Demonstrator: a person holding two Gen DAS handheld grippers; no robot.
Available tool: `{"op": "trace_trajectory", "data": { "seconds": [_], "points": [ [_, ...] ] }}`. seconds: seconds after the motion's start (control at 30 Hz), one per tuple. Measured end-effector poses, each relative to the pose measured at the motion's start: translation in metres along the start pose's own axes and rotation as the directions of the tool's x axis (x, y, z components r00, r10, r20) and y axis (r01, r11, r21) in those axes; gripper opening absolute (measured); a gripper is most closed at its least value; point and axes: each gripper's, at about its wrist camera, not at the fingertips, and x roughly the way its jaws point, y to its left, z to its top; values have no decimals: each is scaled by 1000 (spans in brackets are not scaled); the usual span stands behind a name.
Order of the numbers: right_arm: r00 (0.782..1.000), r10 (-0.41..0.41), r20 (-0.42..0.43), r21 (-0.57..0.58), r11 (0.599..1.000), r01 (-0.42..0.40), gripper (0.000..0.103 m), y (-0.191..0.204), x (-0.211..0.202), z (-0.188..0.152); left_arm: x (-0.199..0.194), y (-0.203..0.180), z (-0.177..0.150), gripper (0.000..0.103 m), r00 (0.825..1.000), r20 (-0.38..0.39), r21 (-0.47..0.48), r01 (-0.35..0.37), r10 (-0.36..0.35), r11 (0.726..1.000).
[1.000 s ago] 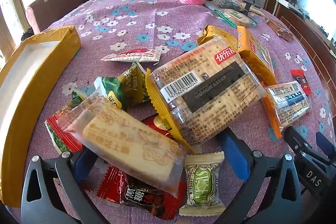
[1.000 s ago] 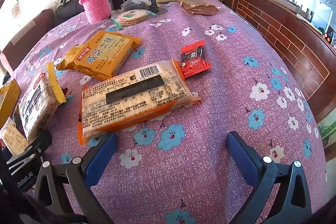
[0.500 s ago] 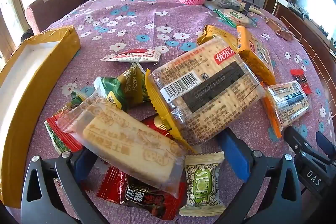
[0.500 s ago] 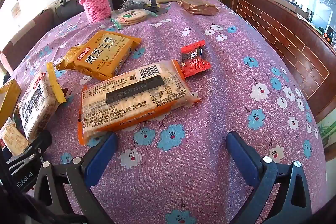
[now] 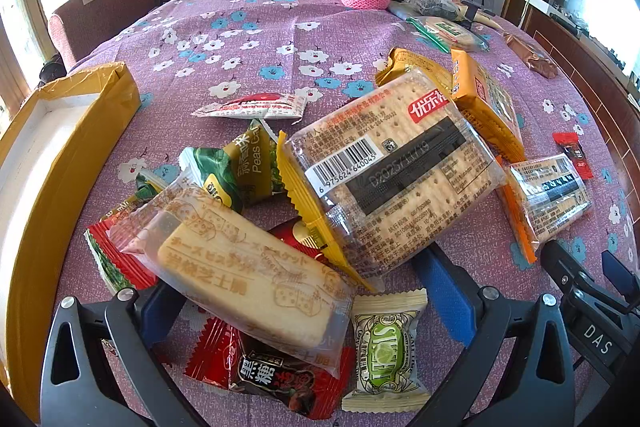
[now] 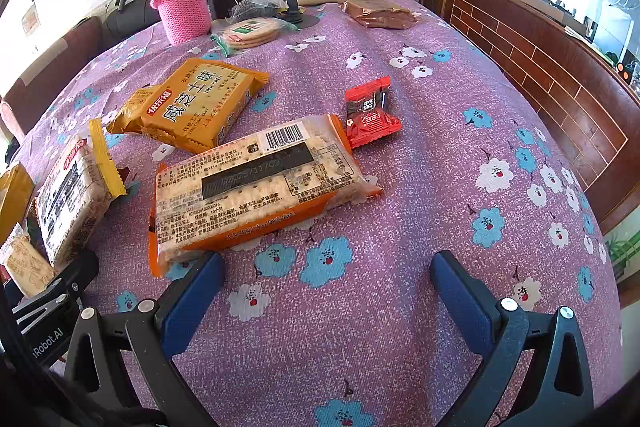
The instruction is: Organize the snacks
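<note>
Orange cracker pack (image 6: 256,187) dated 2025/11/09, green "Peas" packet (image 5: 256,163)

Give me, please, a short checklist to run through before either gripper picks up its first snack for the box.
1. Left gripper open: ok, jaws spread wide with nothing clamped.
2. Right gripper open: ok, jaws apart over bare tablecloth.
3. Box ready to take snacks: ok, open top, white floor in view bare; its near end is out of frame.
4. Clean single grasp on the left: not ok, the cheese biscuit lies on top of other packets in a pile.
5. Clean single grasp on the right: ok, the orange cracker pack lies flat just ahead of the left finger.
6. Red candy clear of that pack: cannot tell, they look close or touching.
</note>
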Motion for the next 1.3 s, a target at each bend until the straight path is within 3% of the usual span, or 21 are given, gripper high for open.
{"op": "trace_trajectory", "data": {
  "seconds": [0.83,1.3],
  "points": [
    [1000,-1,0,1,1000,1,103,0,0,0,0,0,0,103,1000,-1,2,1,-1,1000],
    [1000,-1,1,1,1000,1,103,0,0,0,-9,-3,-8,103,995,-67,97,78,-71,992]
  ]
}}
